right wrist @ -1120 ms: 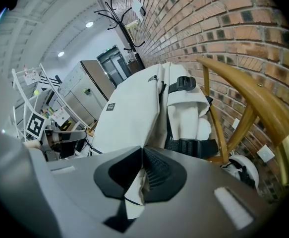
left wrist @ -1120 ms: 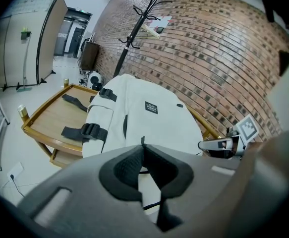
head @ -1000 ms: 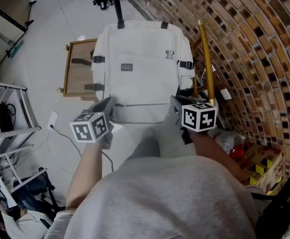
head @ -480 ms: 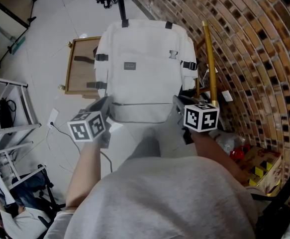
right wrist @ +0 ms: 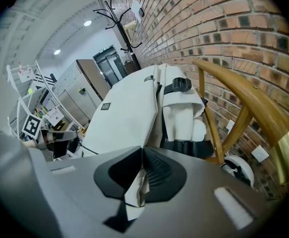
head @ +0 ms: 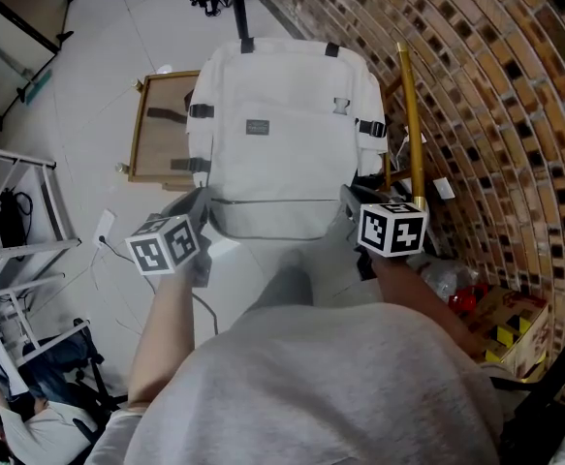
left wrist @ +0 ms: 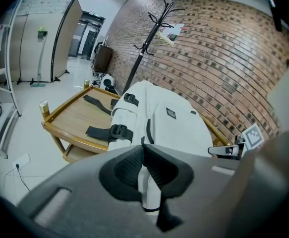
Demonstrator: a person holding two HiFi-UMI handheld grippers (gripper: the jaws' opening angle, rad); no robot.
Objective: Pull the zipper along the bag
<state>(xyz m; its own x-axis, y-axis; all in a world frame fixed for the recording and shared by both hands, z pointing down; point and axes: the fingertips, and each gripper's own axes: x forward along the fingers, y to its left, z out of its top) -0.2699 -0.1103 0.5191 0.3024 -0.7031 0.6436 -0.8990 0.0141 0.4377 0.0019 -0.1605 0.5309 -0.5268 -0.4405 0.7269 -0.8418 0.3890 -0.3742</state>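
**Item: bag** (head: 282, 134). White backpack, lying front-up at the person's 12 o'clock. It rests partly on a wooden table (head: 151, 134) that shows at its 9 o'clock, with a brick wall (head: 495, 114) at its 3 o'clock.

**Zipper** (head: 272, 202). A thin dark line crossing the lower front panel from 9 to 3 o'clock.

**Left gripper** (head: 203, 206). At the bag's 7 o'clock corner, clenched on white bag cloth. A dark sliver sits at the jaw tips. It may be the zipper pull, but this cannot be confirmed.

**Right gripper** (head: 350, 203). At the bag's 5 o'clock corner, clenched on a fold of white cloth.

**Step in hand.** Both near corners are gripped and the zipper end is likely secured. The run along the track appears not yet made.

**Next move calls for.** The right gripper should anchor the cloth taut. The left should draw toward 3 o'clock, following the dark line. The pull should stay level with the track so the slider does not jam or slip from the pads.
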